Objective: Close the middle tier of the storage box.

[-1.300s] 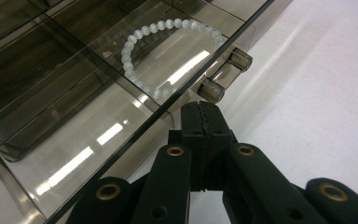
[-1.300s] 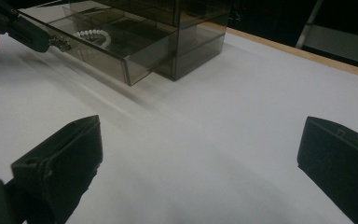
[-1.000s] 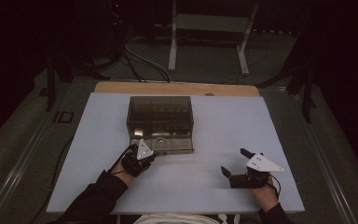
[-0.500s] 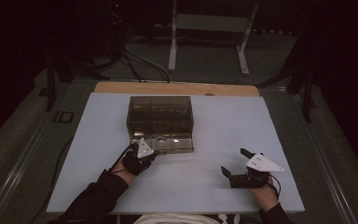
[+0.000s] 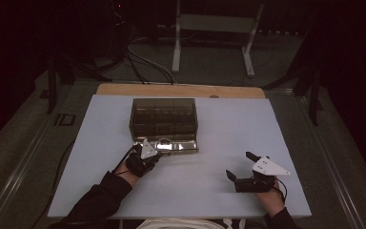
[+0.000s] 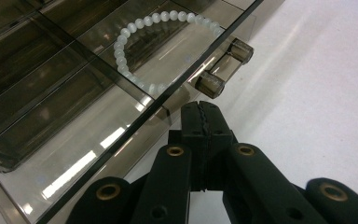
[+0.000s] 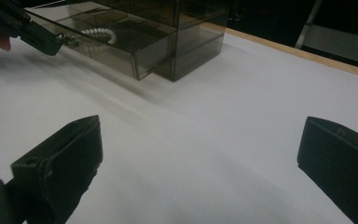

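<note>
A smoky see-through drawer box (image 5: 164, 114) stands at the middle of the white table (image 5: 219, 138). Its bottom drawer (image 5: 183, 147) is pulled out toward me, and a white bead bracelet (image 6: 121, 51) lies in one of its compartments. My left gripper (image 5: 156, 153) is shut with nothing between its jaws. Its tips (image 6: 200, 109) sit at the drawer's front wall, just below the drawer handle (image 6: 223, 65); whether they touch it I cannot tell. My right gripper (image 5: 238, 164) rests on the table at the right, open and empty. In the right gripper view the drawer, bracelet (image 7: 98, 32) and left gripper (image 7: 37, 32) lie far left.
A wooden strip (image 5: 181, 89) runs along the table's far edge. Beyond it, in the dark, stand a metal stand (image 5: 214, 28) and floor cables (image 5: 143, 57). Bare white table lies between my right gripper (image 7: 200, 135) and the box (image 7: 186, 28).
</note>
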`<state>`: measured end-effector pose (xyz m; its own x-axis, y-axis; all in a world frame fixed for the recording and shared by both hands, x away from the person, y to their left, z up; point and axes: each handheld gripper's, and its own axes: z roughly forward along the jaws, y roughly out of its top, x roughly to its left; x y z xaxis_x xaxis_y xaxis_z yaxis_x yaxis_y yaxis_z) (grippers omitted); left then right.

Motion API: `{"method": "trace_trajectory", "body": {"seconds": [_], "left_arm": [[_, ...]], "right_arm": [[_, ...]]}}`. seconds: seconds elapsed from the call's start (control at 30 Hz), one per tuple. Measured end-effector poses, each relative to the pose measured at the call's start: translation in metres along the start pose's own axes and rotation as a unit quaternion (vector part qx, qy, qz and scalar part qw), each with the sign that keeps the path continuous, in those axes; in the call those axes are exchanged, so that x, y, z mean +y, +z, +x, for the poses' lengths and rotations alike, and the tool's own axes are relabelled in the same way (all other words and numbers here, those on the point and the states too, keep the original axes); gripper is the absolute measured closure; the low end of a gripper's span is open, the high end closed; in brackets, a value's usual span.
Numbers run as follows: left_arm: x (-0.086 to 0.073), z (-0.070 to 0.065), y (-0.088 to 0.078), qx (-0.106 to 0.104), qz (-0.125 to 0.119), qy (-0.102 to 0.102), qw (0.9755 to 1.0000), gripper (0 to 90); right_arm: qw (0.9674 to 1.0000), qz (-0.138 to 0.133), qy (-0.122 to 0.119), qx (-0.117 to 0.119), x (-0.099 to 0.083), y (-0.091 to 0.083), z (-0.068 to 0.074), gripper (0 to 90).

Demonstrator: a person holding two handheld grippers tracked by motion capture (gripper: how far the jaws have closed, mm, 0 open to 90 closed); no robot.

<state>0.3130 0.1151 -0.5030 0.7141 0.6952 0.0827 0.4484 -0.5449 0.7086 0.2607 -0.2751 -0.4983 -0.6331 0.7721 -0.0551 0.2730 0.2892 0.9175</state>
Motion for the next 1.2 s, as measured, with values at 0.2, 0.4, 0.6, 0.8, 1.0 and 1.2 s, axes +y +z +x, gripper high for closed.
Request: {"method": "trace_trajectory", "body": {"seconds": [0.2, 0.4, 0.6, 0.8, 1.0, 1.2], "left_arm": [[0.0006, 0.0007, 0.0008, 0.000, 0.001, 0.001, 1.0000, 90.0], [0.0021, 0.0028, 0.0018, 0.001, 0.002, 0.001, 1.0000, 90.0], [0.0033, 0.0036, 0.0033, 0.003, 0.002, 0.000, 1.0000, 90.0], [0.0044, 0.0046, 0.0037, 0.004, 0.001, 0.002, 1.0000, 90.0], [0.0055, 0.0042, 0.0046, 0.005, 0.002, 0.004, 1.0000, 90.0], [0.0073, 0.0090, 0.0038, 0.011, -0.001, -0.003, 0.9999, 90.0]], "right_arm": [[1.0000, 0.000, 0.000, 0.000, 0.0000, 0.0000, 0.0001, 0.0], [1.0000, 0.000, 0.000, 0.000, 0.0000, 0.0000, 0.0000, 0.0], [1.0000, 0.000, -0.001, 0.000, -0.0001, -0.0001, 0.0000, 0.0], [1.0000, 0.001, -0.002, 0.000, 0.0000, -0.0003, 0.0001, 0.0], [1.0000, 0.000, -0.001, 0.000, 0.0001, -0.0003, 0.0000, 0.0], [1.0000, 0.000, -0.002, 0.000, 0.0000, -0.0004, -0.0001, 0.0]]}}
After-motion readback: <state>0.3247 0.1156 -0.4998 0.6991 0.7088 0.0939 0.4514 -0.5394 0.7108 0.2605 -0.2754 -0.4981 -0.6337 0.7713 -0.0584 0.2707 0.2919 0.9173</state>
